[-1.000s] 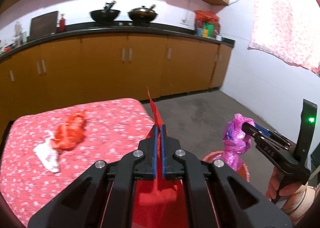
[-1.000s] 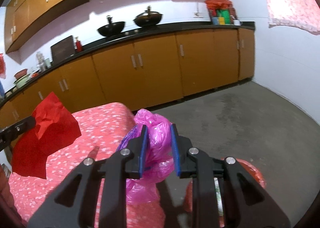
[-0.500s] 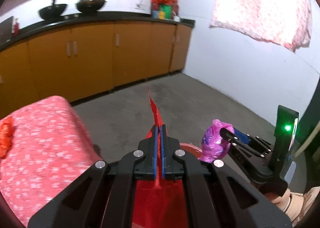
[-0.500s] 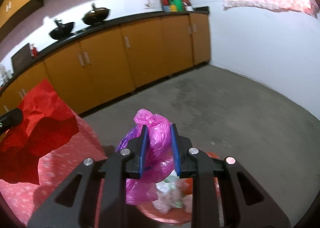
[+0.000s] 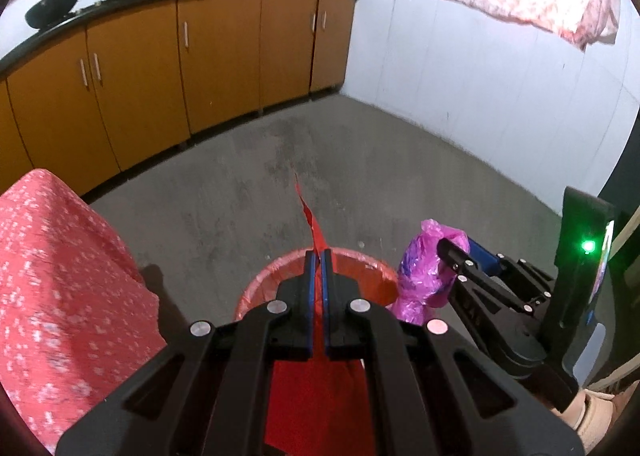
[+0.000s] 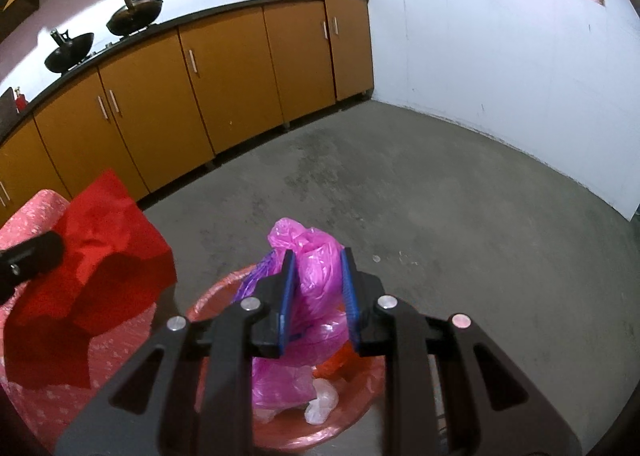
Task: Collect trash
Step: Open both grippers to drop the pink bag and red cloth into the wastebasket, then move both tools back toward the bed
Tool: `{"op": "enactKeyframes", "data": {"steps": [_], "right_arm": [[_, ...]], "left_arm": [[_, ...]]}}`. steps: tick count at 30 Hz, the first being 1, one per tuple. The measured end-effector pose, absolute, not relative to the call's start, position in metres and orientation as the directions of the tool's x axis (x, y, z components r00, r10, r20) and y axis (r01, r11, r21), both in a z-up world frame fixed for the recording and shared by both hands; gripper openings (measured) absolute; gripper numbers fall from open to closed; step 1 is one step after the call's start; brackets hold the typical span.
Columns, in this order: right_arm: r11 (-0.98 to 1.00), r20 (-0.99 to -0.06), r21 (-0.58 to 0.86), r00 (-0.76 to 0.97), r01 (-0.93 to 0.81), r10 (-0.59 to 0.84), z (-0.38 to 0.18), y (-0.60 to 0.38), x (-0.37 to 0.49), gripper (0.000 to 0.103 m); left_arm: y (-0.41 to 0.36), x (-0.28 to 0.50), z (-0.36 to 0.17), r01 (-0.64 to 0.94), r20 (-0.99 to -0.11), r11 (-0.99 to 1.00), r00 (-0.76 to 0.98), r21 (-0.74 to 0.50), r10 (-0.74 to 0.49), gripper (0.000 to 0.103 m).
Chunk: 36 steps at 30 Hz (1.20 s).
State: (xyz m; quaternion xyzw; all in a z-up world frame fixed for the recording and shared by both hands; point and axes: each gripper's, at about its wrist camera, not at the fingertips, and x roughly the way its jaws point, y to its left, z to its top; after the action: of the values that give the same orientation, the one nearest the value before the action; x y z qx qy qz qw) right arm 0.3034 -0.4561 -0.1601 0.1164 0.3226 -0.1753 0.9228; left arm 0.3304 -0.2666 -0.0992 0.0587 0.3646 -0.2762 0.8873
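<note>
My left gripper [image 5: 317,256] is shut on a red paper sheet [image 5: 316,388] that hangs below it, over a red trash bin [image 5: 372,276] on the floor. The sheet also shows in the right wrist view [image 6: 96,288]. My right gripper [image 6: 317,256] is shut on a crumpled pink plastic bag [image 6: 316,272] and holds it above the bin [image 6: 352,412], which holds white and orange scraps. In the left wrist view the pink bag [image 5: 424,268] hangs at the bin's right rim.
A table with a pink flowered cloth [image 5: 60,276] stands left of the bin. Orange cabinets [image 6: 224,79] with woks on the counter line the far wall. A white wall [image 6: 500,67] closes the right side. The floor is grey concrete [image 6: 440,195].
Both grippers have swung right, away from the table, and lowered over the red bin. Each still holds its piece of trash. The table's other trash has left the view.
</note>
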Motion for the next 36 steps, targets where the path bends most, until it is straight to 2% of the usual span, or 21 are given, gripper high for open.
{"op": "enactKeyframes", "data": {"steps": [9,20,26,27,28,29,30,36], "right_arm": [[0.905,-0.653,0.118,0.719,0.408,-0.239,-0.187,-0.471,0.306,0.023],[0.918,-0.650,0.150,0.736,0.367,-0.188,-0.189,-0.470,0.307,0.028],[0.923,-0.645,0.154,0.743,0.353,-0.177,-0.185,-0.467,0.304,0.029],[0.923,-0.643,0.152,0.745,0.353,-0.179,-0.183,-0.467,0.303,0.029],[0.923,-0.641,0.152,0.746,0.353,-0.180,-0.182,-0.466,0.303,0.029],[0.923,-0.639,0.150,0.747,0.354,-0.183,-0.180,-0.466,0.301,0.029],[0.923,-0.637,0.147,0.748,0.355,-0.186,-0.177,-0.466,0.299,0.029],[0.938,-0.608,0.125,0.772,0.323,-0.185,-0.152,-0.453,0.293,0.029]], "left_arm": [[-0.288,0.339,-0.125,0.535,-0.723,0.842,0.557,-0.065,-0.409,0.002],[-0.295,0.360,-0.142,0.495,-0.776,0.862,0.499,-0.111,-0.386,0.003],[-0.290,0.362,-0.140,0.473,-0.775,0.873,0.506,-0.118,-0.379,0.006],[-0.289,0.362,-0.139,0.468,-0.773,0.876,0.510,-0.119,-0.378,0.007],[-0.286,0.363,-0.137,0.461,-0.769,0.880,0.518,-0.120,-0.376,0.013],[-0.285,0.362,-0.136,0.459,-0.765,0.880,0.523,-0.120,-0.377,0.025],[-0.283,0.362,-0.135,0.451,-0.762,0.886,0.534,-0.109,-0.366,0.028],[-0.260,0.353,-0.109,0.426,-0.723,0.894,0.573,-0.139,-0.386,0.029]]}}
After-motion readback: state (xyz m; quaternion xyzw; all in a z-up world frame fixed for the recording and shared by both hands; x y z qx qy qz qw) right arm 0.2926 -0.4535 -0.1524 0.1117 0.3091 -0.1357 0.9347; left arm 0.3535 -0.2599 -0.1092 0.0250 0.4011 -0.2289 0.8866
